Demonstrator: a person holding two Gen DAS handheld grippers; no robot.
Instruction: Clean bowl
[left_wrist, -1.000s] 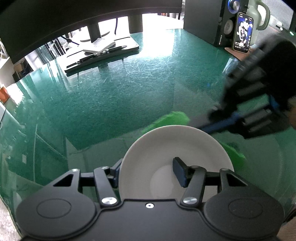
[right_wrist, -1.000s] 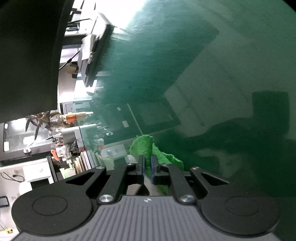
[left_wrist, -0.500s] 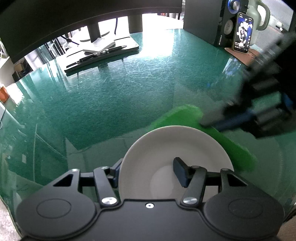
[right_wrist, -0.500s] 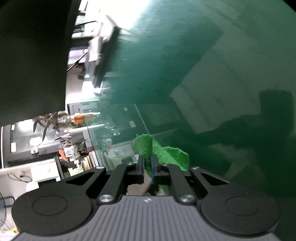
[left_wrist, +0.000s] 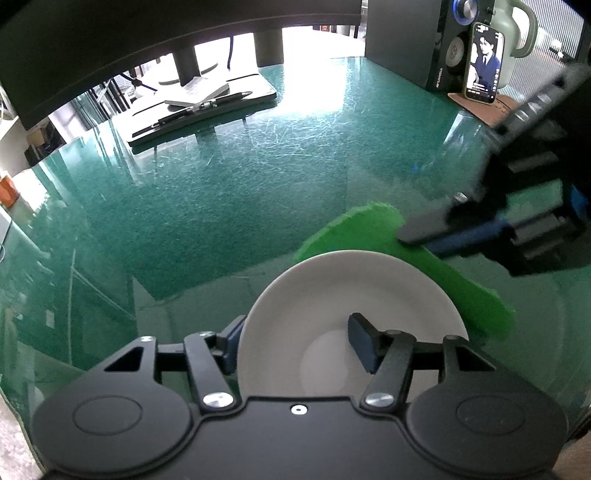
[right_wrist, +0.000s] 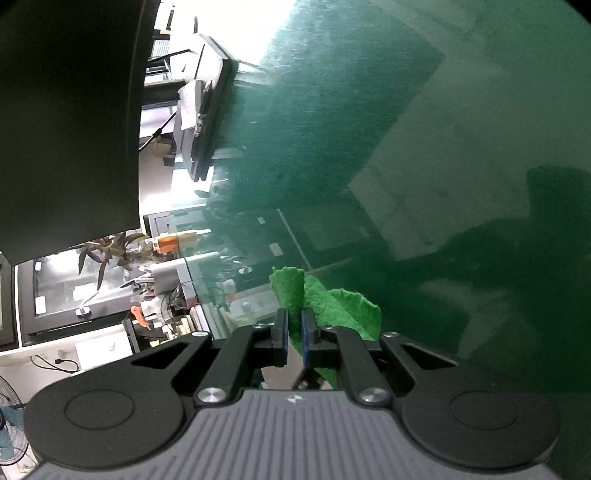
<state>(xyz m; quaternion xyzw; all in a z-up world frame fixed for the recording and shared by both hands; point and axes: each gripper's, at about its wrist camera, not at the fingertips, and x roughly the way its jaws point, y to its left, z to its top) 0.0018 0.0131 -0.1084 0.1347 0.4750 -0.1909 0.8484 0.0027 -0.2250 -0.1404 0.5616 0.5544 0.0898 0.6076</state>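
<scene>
A scratched green glass tabletop (left_wrist: 229, 184) carries a black monitor stand base (left_wrist: 207, 107) at eleven o'clock with a notebook (left_wrist: 197, 94) and pen (left_wrist: 207, 105) on it. At one o'clock stand a speaker (left_wrist: 443, 62) and a brown mat (left_wrist: 480, 109) holding a propped phone (left_wrist: 483, 62). The white bowl (left_wrist: 343, 295) sits at six o'clock.

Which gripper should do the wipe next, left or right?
Right. The right gripper already pinches the green cloth just past the white bowl; the left gripper grips the bowl's rim, steadying it.

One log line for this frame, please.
left gripper: shut on white ceramic bowl rim | right gripper: shut on green cloth | cloth beyond bowl
</scene>
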